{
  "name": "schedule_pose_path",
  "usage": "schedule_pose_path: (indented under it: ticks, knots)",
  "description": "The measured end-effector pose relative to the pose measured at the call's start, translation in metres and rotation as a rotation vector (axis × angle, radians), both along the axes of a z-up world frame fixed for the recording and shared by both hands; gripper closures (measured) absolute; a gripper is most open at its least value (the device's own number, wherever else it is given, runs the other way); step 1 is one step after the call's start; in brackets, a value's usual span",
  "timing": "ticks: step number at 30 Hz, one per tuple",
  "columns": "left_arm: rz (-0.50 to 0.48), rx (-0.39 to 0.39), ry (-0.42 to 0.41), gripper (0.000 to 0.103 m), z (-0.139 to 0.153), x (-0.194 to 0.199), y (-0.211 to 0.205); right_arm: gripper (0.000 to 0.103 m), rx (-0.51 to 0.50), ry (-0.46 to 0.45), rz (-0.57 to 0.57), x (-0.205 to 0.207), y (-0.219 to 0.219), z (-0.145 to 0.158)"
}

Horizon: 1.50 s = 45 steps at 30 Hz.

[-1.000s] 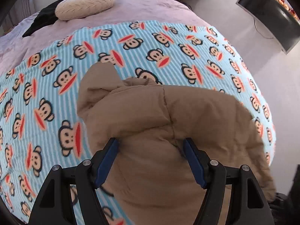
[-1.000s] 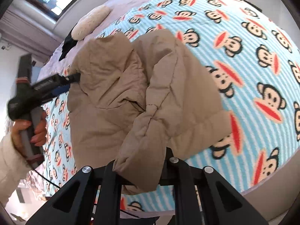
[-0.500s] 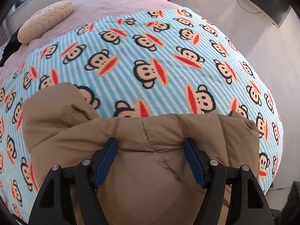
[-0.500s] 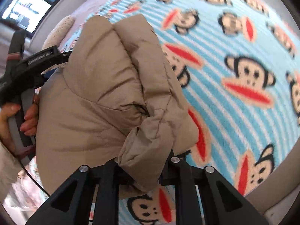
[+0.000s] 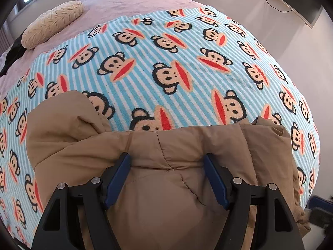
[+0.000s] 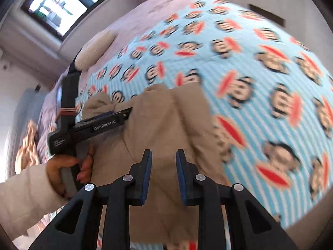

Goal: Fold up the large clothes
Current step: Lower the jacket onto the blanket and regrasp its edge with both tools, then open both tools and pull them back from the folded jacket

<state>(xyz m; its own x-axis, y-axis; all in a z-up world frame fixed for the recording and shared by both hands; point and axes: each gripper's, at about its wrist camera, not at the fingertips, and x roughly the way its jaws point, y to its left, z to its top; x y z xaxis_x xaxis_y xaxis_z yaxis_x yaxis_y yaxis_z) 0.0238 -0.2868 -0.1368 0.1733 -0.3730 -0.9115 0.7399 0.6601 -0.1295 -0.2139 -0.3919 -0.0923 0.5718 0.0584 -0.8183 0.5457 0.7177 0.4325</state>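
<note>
Across the bed (image 5: 145, 4), a striped monkey-print blanket (image 5: 187, 48) carries the tan padded jacket (image 5: 166, 198), bunched at the near edge. The fold appears midway: the bulk is gathered but uneven. The left gripper (image 5: 167, 179) stands wide apart with jacket fabric lying between its fingers, not pinched. The right gripper (image 6: 163, 175) is parted a little above the jacket, grasping nothing. Next, a free edge probably needs taking up and laying flat over the bulk. A cream cushion (image 5: 52, 28) and a dark garment (image 5: 10, 56) lie well apart at the far end; nothing obstructs.
</note>
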Motion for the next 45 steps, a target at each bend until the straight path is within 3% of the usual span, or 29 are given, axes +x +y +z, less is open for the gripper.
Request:
schedule_pose_path:
  ticks: [4, 8, 12, 17, 19, 22, 28, 33, 43, 45]
  knots:
    - [0.033, 0.004, -0.025, 0.031, 0.011, 0.0, 0.007, 0.077, -0.008, 0.043, 0.062, 0.04, 0.0, -0.025]
    - [0.123, -0.068, -0.033, 0.031, 0.052, -0.001, 0.05, 0.079, -0.006, 0.105, 0.119, 0.059, -0.004, -0.046]
    - [0.197, -0.078, 0.06, 0.031, 0.063, -0.014, 0.113, 0.079, 0.014, 0.117, 0.146, 0.053, -0.004, -0.05]
    - [0.273, -0.011, 0.2, 0.03, 0.033, -0.055, 0.162, 0.08, 0.004, 0.144, 0.202, 0.054, -0.001, -0.056]
    - [0.309, -0.003, 0.207, 0.017, 0.022, -0.069, 0.17, 0.08, 0.004, 0.16, 0.223, 0.053, 0.001, -0.059]
    - [0.37, 0.019, 0.215, 0.017, 0.017, -0.081, 0.175, 0.08, 0.012, 0.186, 0.251, 0.055, 0.004, -0.059]
    - [0.417, 0.063, 0.164, 0.017, 0.035, -0.103, 0.175, 0.076, 0.078, 0.192, 0.287, 0.046, 0.002, -0.044]
    - [0.434, 0.069, 0.164, 0.017, 0.048, -0.112, 0.182, 0.056, 0.099, 0.172, 0.294, 0.033, 0.004, -0.023]
    - [0.416, 0.046, 0.169, 0.016, 0.05, -0.111, 0.204, 0.049, 0.086, 0.215, 0.253, 0.009, 0.021, -0.018]
    - [0.417, 0.041, 0.178, 0.0, 0.049, -0.111, 0.21, 0.049, 0.072, 0.232, 0.245, 0.007, 0.027, -0.019]
